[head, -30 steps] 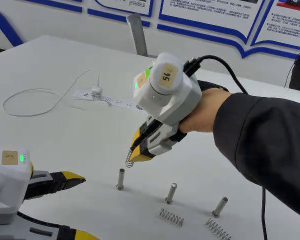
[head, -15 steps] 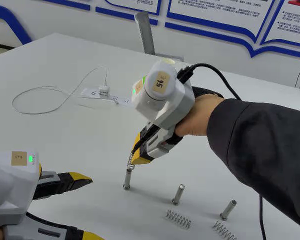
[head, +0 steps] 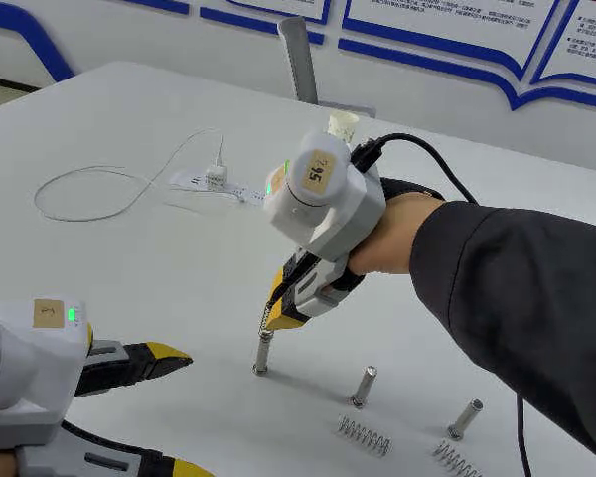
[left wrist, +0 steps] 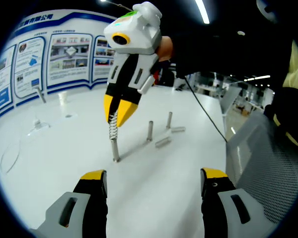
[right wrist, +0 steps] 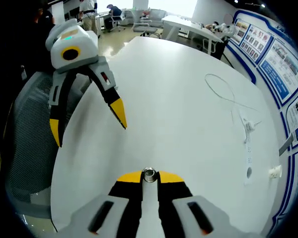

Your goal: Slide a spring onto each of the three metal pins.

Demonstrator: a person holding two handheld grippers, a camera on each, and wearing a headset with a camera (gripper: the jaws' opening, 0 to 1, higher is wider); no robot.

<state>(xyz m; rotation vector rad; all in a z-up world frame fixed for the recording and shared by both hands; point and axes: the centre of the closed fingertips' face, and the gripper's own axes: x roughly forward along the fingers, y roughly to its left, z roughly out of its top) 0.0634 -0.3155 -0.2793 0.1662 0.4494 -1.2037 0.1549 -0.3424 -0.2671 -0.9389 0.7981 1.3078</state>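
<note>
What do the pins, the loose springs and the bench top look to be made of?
Pins: bare metal, probably steel; silver-grey cylinders with a dull sheen. Loose springs: thin coiled metal wire, same grey glint. Bench top: smooth matte white, maybe laminate or painted board; the core cannot be told.

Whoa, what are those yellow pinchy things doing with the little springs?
A person is putting springs onto metal pins. The right gripper pinches a spring upright, its lower end right at the top of the first pin. The left gripper sits open nearby, holding nothing. The two other pins stand bare, and two more springs lie on the white table beside them.
</note>
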